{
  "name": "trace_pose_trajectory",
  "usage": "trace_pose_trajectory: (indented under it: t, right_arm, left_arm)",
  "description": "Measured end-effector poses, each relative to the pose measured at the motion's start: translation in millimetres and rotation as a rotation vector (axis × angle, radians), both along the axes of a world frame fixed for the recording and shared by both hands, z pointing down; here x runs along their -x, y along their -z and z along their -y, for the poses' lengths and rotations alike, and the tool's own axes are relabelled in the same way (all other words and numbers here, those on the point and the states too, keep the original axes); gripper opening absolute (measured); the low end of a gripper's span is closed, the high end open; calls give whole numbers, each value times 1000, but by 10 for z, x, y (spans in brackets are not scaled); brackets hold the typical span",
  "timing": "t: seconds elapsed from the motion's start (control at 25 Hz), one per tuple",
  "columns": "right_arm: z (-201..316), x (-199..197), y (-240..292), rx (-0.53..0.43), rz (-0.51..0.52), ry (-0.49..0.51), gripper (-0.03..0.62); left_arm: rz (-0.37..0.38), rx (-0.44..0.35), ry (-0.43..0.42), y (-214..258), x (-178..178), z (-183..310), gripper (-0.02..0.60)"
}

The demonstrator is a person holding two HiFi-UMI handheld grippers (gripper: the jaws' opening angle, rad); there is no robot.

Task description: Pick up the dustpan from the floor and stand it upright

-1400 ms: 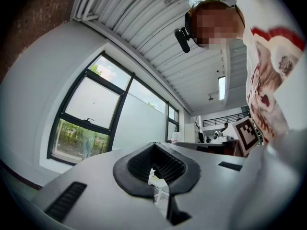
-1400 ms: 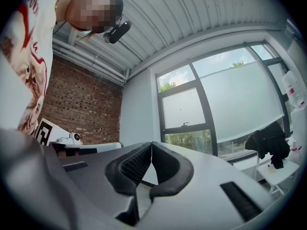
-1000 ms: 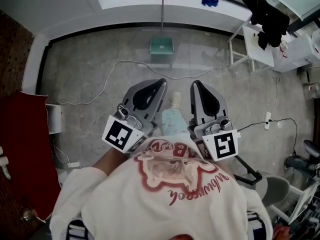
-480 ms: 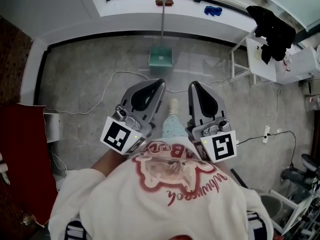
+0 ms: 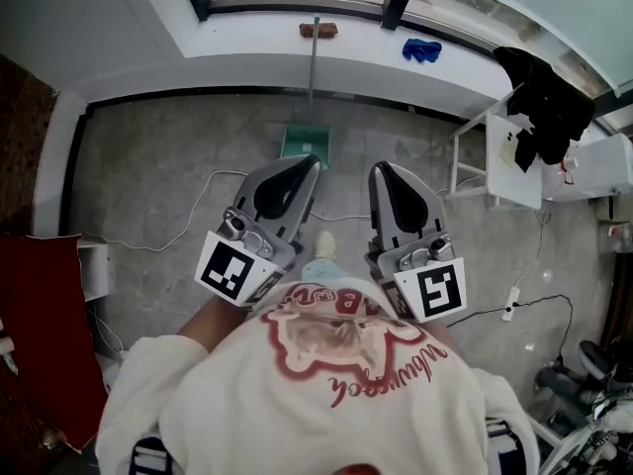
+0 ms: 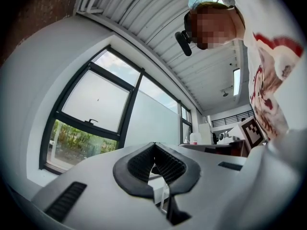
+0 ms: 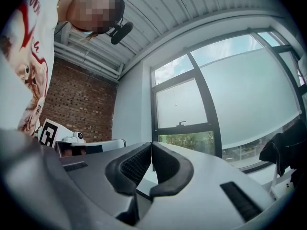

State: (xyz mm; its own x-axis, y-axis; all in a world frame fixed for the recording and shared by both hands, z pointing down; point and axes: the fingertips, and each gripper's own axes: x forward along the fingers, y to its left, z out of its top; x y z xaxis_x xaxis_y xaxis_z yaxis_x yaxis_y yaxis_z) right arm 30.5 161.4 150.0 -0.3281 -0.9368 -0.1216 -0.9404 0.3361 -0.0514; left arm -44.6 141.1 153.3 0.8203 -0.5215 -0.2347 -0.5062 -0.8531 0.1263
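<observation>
Two grippers are seen from the head view, held side by side in front of the person's white sweatshirt (image 5: 326,384): the left gripper (image 5: 315,162) and the right gripper (image 5: 380,170), each with its jaws drawn together and nothing between them. Just beyond the left gripper's tip, the dustpan (image 5: 303,143) is found on the grey floor (image 5: 158,166) close to the wall under the window; its pan is green and square-edged, and a thin, pale, long handle runs from it toward the windowsill (image 5: 247,46). Whether that handle stands or leans cannot be told. A black-and-white square marker is carried on each gripper's cube, and red script is printed on the sweatshirt, but it cannot be read. A white cable (image 5: 188,236) is strung across the floor. In the left gripper view, the left gripper (image 6: 154,143) is shown with its ribbed black pads closed tip to tip against a large window (image 6: 91,123). In the right gripper view, the right gripper (image 7: 151,142) is likewise shown pressed shut and empty, with a brick wall (image 7: 81,109) at the left.
</observation>
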Motion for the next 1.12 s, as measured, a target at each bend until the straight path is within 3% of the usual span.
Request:
trace_pose_trajectory:
  t: [0.32,0.92,1.12]
  right_arm:
    - [748,-441,9,28,-4,35,25]
    - [1282,-381,-193,86,26,5,25]
    - [1392,-273,-156,51,13,6,25]
  left_arm:
    - [-28,4,70,116,-396,724,18]
    - [4,27,60,1,-287,1297,19]
    - [4,35,43,-35,-233,1374,20]
